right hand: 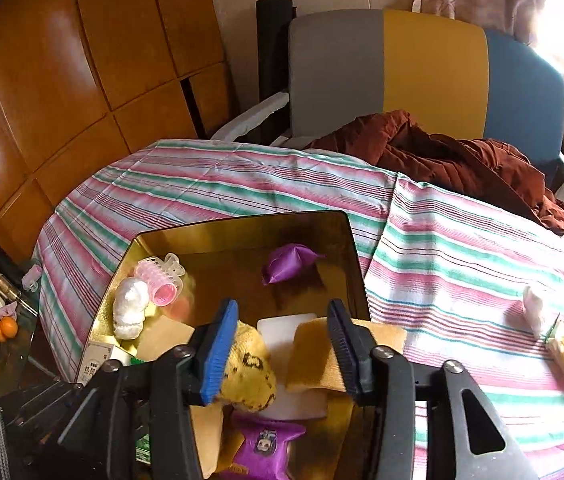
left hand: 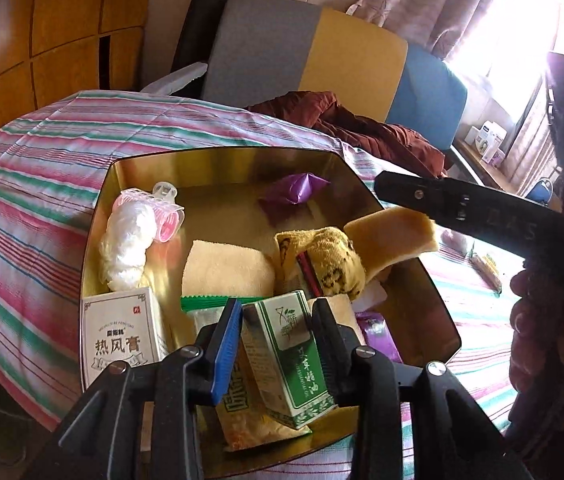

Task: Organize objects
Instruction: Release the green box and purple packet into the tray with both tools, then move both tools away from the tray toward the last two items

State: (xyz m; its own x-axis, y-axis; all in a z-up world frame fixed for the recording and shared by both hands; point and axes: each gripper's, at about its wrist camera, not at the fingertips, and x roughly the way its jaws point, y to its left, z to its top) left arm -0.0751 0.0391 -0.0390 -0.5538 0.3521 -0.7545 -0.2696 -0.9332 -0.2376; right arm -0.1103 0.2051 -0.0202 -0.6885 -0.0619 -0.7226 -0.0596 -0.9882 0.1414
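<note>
left wrist view: over a gold-lined metal tin (left hand: 218,168) set on a pink-and-green striped cloth (left hand: 34,184), the left gripper (left hand: 276,344) brackets a small green-and-white cardboard box (left hand: 290,356) standing tilted inside the tin. its blue pad and black pad sit just beside the box's faces, with a sliver of gap on the blue side, so the grip reads as released or nearly so, the box apparently resting on the packets beneath. in the right wrist view, the right gripper (right hand: 282,344) hangs over the tin's near right corner with its jaws apart; a yellow patterned sock (right hand: 248,376) and a tan sponge block (right hand: 322,356) lie between and under them, unpinched.

the step in hand looks like the set-down of items into the tin. the next move calls for each gripper to lift clear without dragging its item along, then reach for what lies on the cloth at the right: a white wad (right hand: 536,312) and a small yellowish packet (right hand: 562,354).

readable writing: a white carton (left hand: 122,332) at the tin's near left reads "热风膏". the green box carries vertical chinese characters and small latin text, too blurred to read. the right gripper's arm, seen from the left, shows faint letters that cannot be made out.
</note>
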